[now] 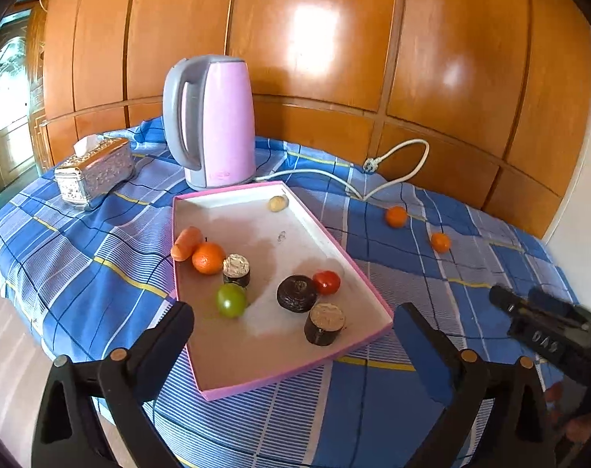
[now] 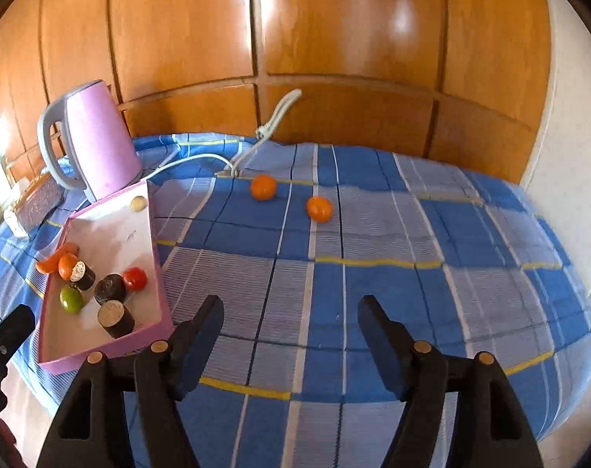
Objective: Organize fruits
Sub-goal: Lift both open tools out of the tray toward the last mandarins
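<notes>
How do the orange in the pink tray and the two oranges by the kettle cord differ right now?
The tray orange sits inside the pink tray, touching a carrot; the two loose oranges lie on the bare blue cloth, apart from each other. All are round, orange and ungripped.

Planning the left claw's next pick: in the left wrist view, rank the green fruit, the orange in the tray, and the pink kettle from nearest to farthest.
From the left claw:
1. Green fruit, near tray end, left.
2. Orange in the tray, beside the carrot, left edge.
3. Pink kettle, behind the tray.
</notes>
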A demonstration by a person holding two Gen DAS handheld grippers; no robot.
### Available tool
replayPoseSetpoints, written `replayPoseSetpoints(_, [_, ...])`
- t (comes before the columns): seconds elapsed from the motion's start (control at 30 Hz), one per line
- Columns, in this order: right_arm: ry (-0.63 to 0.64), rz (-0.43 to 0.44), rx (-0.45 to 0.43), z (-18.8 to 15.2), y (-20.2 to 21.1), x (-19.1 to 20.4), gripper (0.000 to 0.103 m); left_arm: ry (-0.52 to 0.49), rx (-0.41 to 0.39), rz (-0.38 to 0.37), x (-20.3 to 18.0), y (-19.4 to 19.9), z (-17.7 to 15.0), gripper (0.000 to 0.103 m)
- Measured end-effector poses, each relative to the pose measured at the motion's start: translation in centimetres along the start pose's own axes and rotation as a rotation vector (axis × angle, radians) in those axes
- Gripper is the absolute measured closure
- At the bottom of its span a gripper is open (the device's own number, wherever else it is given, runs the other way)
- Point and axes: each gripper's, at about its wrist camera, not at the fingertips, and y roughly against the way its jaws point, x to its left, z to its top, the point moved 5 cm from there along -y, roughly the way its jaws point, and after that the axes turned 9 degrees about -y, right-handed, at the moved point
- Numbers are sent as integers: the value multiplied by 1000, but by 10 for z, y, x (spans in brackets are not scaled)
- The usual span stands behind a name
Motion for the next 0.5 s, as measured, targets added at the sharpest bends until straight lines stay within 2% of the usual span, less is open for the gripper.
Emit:
replayPoseSetpoints(0.07, [12,-33,-79,7,9,-2,31,12,15,-16,0,-5,-2,0])
replayPoseSetpoints(0.13, [13,-60,-113,13,11,-6,31,13,18,-24,-1,-9,-2,0])
replayPoseSetpoints(0.23, [-30,-30,-32,13,-7,-15,31,8,-11,-37,-5,-11,1,0])
replayPoseSetpoints(0.33, [-52,-27,28,9,-26,-24,38,-22,-20,-61,-15,-17,6,0])
replayPoseSetpoints(0.43, [-57,-12,74,7,-44,-29,50,-57,11,-89,-27,-30,10,0])
replayPoseSetpoints(0.5, [-72,6,106,7,-56,-31,51,-86,43,-78,-33,-39,12,0])
